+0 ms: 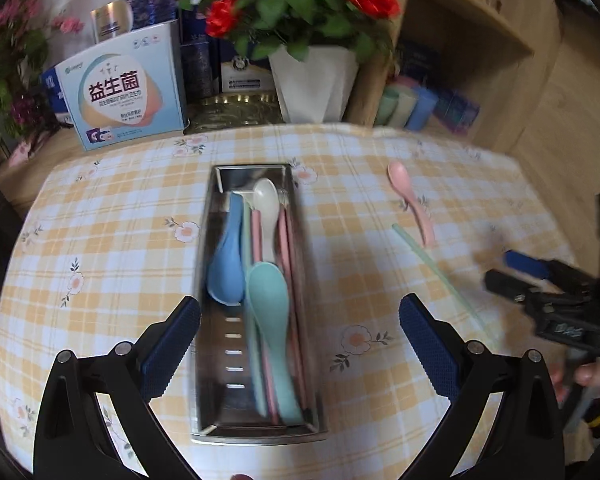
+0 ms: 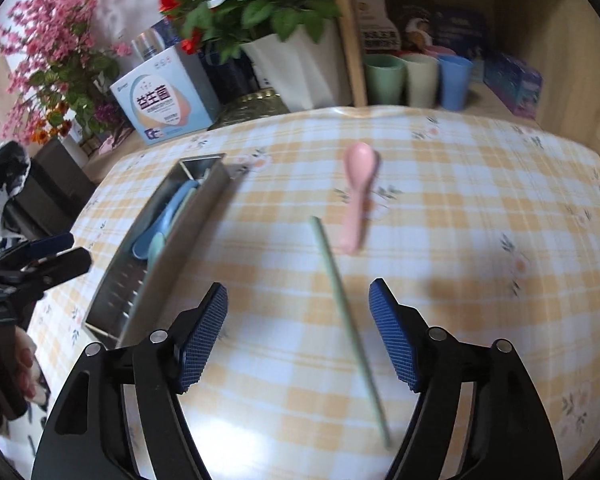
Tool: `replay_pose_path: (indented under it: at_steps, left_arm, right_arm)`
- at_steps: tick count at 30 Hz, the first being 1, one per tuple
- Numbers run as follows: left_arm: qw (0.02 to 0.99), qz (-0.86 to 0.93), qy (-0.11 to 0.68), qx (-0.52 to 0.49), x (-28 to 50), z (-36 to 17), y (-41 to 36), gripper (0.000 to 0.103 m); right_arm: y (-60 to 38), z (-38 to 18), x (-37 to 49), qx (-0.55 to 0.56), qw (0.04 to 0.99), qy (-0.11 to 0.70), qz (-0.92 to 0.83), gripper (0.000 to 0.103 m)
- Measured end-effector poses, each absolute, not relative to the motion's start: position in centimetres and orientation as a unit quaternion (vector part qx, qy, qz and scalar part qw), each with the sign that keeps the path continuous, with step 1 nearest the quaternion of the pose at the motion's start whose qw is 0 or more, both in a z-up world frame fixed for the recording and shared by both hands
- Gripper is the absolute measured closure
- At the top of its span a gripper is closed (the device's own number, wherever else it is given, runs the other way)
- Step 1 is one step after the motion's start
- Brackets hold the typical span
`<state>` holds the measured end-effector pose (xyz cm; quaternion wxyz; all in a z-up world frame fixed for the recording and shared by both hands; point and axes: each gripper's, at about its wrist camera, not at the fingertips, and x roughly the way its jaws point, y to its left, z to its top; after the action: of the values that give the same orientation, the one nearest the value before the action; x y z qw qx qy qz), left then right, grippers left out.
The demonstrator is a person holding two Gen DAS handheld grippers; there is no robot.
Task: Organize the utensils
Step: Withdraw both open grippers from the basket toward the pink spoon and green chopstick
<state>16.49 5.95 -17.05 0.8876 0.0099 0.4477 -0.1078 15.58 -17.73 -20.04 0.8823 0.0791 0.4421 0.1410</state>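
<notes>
A long steel tray (image 1: 208, 280) lies on the checked tablecloth and holds a blue spoon (image 1: 226, 264), a teal spoon (image 1: 270, 320), a white spoon (image 1: 267, 208) and pink chopsticks (image 1: 286, 264). My left gripper (image 1: 300, 332) is open above the tray's near half, one finger on each side. A pink spoon (image 2: 356, 196) and a green chopstick (image 2: 346, 320) lie loose on the cloth right of the tray (image 2: 172, 248). My right gripper (image 2: 298, 332) is open and empty over the chopstick's near half. The right gripper (image 1: 516, 270) also shows in the left wrist view.
At the table's back stand a light blue box (image 1: 126, 88), a white pot of red roses (image 1: 316, 80) and pink flowers (image 2: 56, 52). A wooden shelf at the back right holds several cups (image 2: 420, 76). The left gripper (image 2: 56, 256) shows at the left edge.
</notes>
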Motion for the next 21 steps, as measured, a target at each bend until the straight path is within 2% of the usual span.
replay_pose_path:
  at_steps: [3,4,5,12,21]
  left_arm:
    - [0.877,-0.123,0.465,-0.003,16.9,-18.0,3.7,0.006]
    - [0.874,-0.122,0.470,-0.002,17.0,-18.2,3.2,0.006]
    - [0.872,-0.118,0.474,0.001,17.1,-18.5,2.2,0.006]
    - [0.859,-0.106,0.501,-0.005,17.4,-20.7,-3.5,0.007]
    - [0.828,-0.113,0.548,-0.030,19.0,-23.9,-8.6,0.034]
  right_arm:
    - [-20.1,-20.3,15.1,0.083,0.886,0.439,0.127,0.029]
    - [-20.9,-20.3,14.9,0.082,0.888,0.436,0.120,0.018]
    - [-21.7,-20.3,14.8,0.081,0.891,0.432,0.114,0.015]
    - [-27.4,-21.1,14.6,0.107,0.896,0.425,0.076,0.015]
    - [-30.9,-21.9,13.9,0.117,0.905,0.406,0.049,0.015]
